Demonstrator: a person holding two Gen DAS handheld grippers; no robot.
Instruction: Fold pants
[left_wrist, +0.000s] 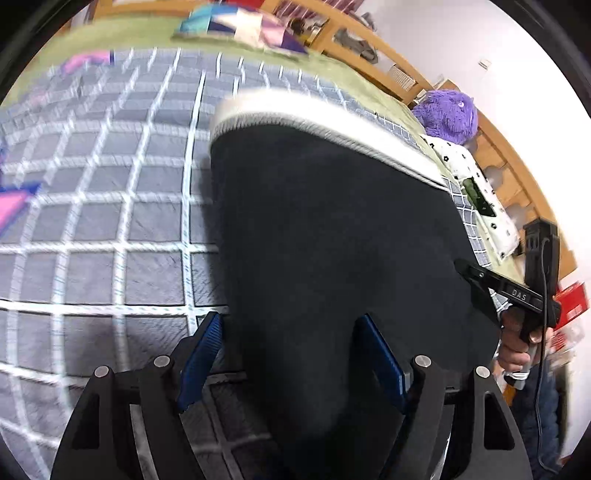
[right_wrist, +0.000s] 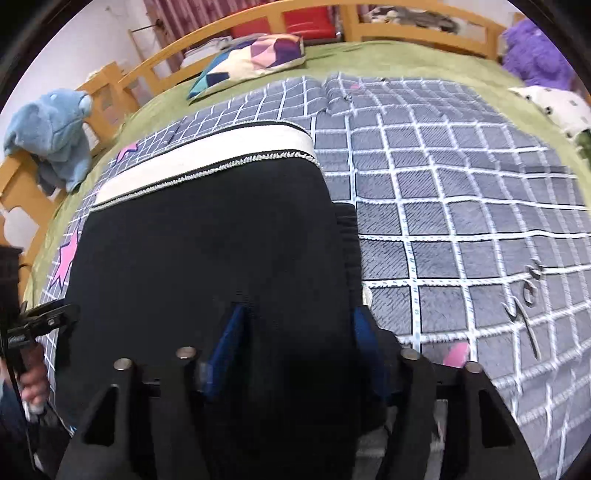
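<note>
The left gripper (left_wrist: 291, 354) hung over the near end of the black pants (left_wrist: 332, 229), its blue pads spread wide on either side of the cloth and pressing on nothing, a stance that suited letting the garment settle rather than lifting it. The right gripper (right_wrist: 295, 350) stood the same way at the pants' (right_wrist: 207, 251) other near corner: jaws apart, dark fabric lying between the pads with no pinch showing, so the cloth looked released. Each hand, it seemed, had taken one corner so the fold would land square.

The pants lay flat on the checked grey blanket (left_wrist: 110, 229), doubled into a broad dark block, their white waistband (right_wrist: 207, 162) at the far edge, away from both grippers. A ribbed black edge (right_wrist: 347, 236) peeked out along the block's right side in the right wrist view, suggesting a lower layer not fully covered. Judging by that shape, one fold was down and at least one more remained.

Beyond the waistband, a patterned pillow (right_wrist: 255, 59) rested on the green sheet (right_wrist: 369, 59) near the wooden bed rail (right_wrist: 155, 62). A blue plush toy (right_wrist: 48, 129) sat on the rail to the left of the pants, a purple one (left_wrist: 448, 114) to their right, both well clear of the working area.
</note>
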